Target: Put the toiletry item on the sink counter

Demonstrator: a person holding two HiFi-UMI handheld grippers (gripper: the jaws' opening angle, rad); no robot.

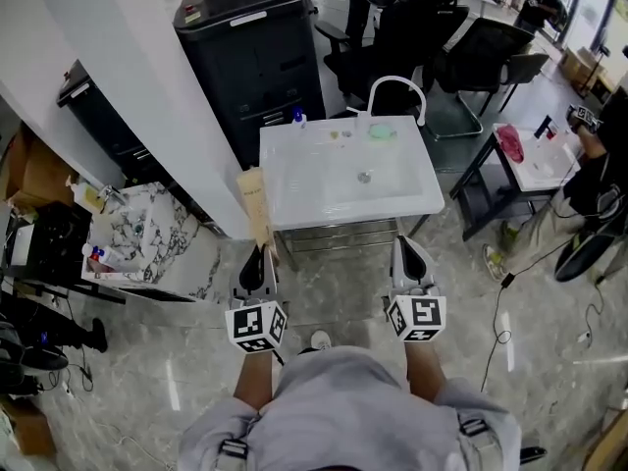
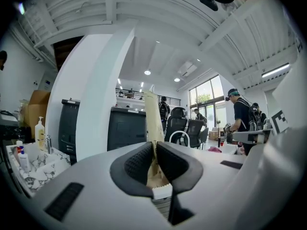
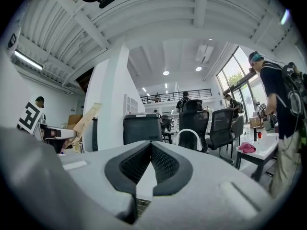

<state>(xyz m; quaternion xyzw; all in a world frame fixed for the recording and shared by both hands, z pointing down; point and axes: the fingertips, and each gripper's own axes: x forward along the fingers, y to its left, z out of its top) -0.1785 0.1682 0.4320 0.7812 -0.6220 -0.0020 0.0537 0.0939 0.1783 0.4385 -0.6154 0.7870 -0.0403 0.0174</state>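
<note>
A long cream toiletry tube (image 1: 255,207) stands up from my left gripper (image 1: 258,255), which is shut on its lower end. It hangs just off the front left corner of the white sink counter (image 1: 294,157). In the left gripper view the tube (image 2: 152,115) rises between the black pads (image 2: 139,163). My right gripper (image 1: 408,250) hovers before the counter's front right corner, shut with nothing in it. In the right gripper view its jaws (image 3: 149,150) meet at the tips, and the tube (image 3: 86,120) shows at the left.
A white arched faucet (image 1: 397,90), a green dish (image 1: 381,132) and a small blue-capped bottle (image 1: 297,118) stand along the counter's back. A black cabinet (image 1: 255,47) is behind, a marble shelf with bottles (image 1: 137,234) at left, and office chairs, a side table (image 1: 535,165) and a person at right.
</note>
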